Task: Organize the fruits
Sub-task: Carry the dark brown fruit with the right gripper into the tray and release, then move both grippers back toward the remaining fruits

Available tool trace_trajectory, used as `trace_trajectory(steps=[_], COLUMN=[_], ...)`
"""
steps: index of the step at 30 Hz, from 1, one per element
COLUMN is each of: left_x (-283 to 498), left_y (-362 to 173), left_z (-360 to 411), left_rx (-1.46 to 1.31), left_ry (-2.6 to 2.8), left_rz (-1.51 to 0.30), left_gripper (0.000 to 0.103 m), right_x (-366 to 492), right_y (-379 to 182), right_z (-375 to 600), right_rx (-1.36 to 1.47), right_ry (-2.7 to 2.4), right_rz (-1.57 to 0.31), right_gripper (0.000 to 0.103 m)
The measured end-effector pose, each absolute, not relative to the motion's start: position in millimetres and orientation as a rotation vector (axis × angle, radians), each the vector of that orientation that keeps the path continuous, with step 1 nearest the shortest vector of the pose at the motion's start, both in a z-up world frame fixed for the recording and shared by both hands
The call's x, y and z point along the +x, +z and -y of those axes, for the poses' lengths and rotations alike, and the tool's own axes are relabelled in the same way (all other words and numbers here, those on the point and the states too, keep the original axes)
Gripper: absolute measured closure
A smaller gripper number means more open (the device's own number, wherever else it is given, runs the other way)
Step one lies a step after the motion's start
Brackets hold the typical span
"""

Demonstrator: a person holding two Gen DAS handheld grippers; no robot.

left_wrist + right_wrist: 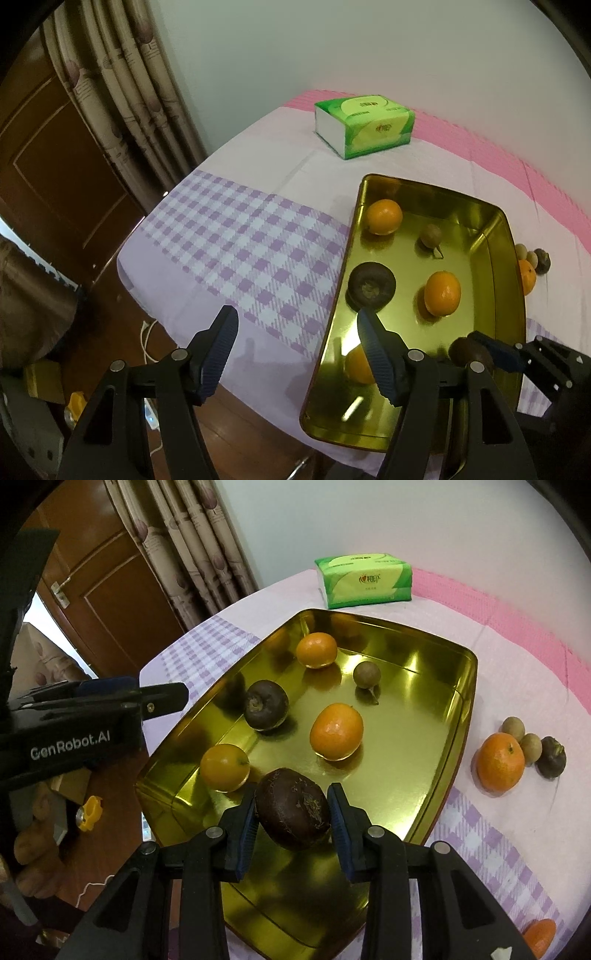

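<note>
The gold tray (463,716) sits on the table with the checked cloth (236,236), and five fruits already lie inside it: three oranges (336,731), one dark brown fruit (266,705) and one small brown fruit (366,674). The right gripper (291,825) squeezes another dark fruit (293,814) between its blue pads, low over the near end of the tray. So this one looks almost put away. Beside the tray, four fruits wait on the cloth: an orange (500,766), two little tan ones (513,728) and a dark one (551,761). One more orange (540,936) peeks in at the edge. The left gripper (295,354) is wide open and holds nothing
</note>
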State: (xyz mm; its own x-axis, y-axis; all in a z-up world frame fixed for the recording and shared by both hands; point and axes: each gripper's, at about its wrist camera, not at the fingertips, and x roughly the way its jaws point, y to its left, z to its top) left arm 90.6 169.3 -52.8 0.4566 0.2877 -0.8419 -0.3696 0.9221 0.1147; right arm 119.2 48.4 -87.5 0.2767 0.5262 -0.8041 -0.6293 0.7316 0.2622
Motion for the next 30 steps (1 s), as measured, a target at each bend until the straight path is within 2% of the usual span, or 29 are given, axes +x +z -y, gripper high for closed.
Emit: trace_trajectory(steps=[8, 30], left_x=[93.0, 94.3], left_y=[-54.8, -60.8], left_z=[-165.9, -158.6], left_rx=[-0.073, -0.048], left_ry=[0.399, 0.389], left_rz=[-1.027, -1.052], left_gripper=[0.031, 0.028], right_x=[123.0, 116.9], right_y=[-85.2, -68.4], right_z=[-46.7, -14.5], right_rx=[-0.088, 0.033], right_ry=[0.779, 0.751], right_rz=[-1.024, -0.984], right_gripper=[0.067, 0.061])
